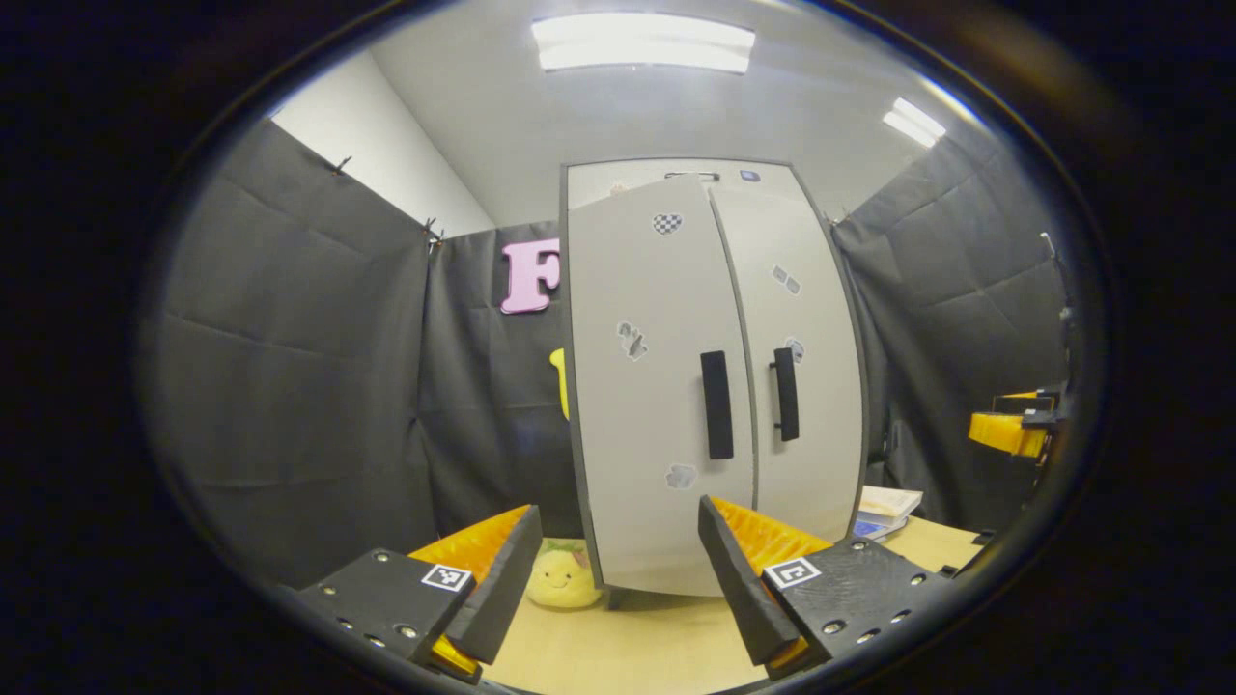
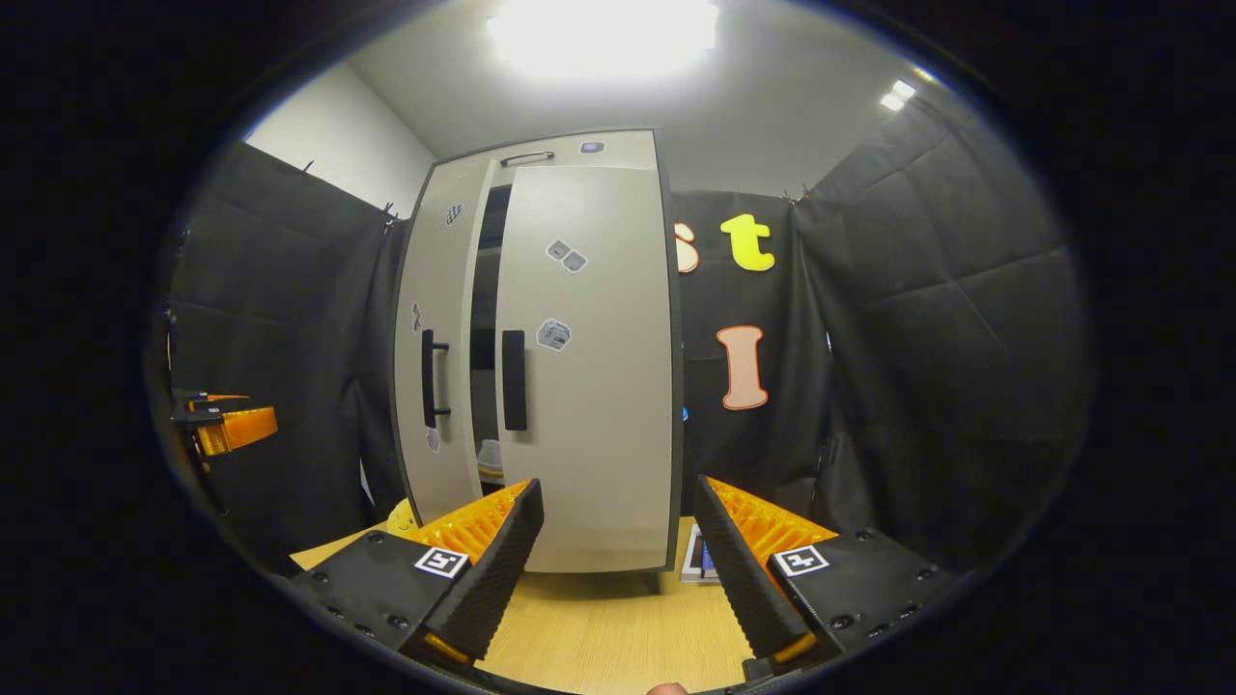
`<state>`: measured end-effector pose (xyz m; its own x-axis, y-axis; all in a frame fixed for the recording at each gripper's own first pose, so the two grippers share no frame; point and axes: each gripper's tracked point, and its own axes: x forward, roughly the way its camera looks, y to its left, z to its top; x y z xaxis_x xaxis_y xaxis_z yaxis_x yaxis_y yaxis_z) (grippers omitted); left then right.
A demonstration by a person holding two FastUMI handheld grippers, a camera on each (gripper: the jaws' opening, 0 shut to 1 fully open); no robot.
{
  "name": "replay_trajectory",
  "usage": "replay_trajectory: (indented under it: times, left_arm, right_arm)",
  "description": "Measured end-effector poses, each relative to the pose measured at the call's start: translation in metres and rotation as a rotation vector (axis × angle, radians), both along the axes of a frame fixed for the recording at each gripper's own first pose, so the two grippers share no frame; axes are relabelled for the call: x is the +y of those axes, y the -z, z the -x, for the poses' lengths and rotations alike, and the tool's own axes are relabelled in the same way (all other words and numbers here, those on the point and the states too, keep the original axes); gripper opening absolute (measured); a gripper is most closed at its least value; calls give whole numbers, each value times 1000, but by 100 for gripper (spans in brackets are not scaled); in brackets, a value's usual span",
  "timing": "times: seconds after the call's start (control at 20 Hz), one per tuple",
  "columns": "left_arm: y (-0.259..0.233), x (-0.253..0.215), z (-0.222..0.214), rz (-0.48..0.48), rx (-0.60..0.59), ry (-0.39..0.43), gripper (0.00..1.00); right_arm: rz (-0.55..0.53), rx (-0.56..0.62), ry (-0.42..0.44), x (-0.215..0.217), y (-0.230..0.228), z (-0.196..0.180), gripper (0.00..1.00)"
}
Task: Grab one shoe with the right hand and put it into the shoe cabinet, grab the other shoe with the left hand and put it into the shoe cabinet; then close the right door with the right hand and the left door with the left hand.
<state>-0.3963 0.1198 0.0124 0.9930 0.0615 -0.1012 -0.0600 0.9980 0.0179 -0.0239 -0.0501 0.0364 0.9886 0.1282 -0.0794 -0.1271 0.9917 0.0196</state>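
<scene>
- The tall pale-grey two-door shoe cabinet stands on the light wooden tabletop, right ahead of both tools.
- The right door looks flush with the cabinet frame; I judge that step done.
- The left door sits ajar: a dark gap shows between the doors in the right gripper view, and something pale, perhaps a shoe, glimpses low in that gap, too small to be sure.
- The left gripper has its fingers spread wide with nothing between them, just short of the left door's lower panel.
- The right gripper is likewise spread wide and holding nothing, facing the right door.
- So closing the left door is the step in hand. The next move calls for the left gripper to press the door face near its black bar handle and push until the gap is gone.
- A yellow plush toy sits beside the cabinet foot, clear of the door's swing, as far as I can judge.
</scene>
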Motion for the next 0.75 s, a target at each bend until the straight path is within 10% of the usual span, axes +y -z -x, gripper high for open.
replay_trajectory:
  times: [0.75]
  left_arm:
    - [0, 4, -1, 7, 15, -19, 94]
  right_arm:
    - [21, -14, 23, 0, -9, 2, 99]
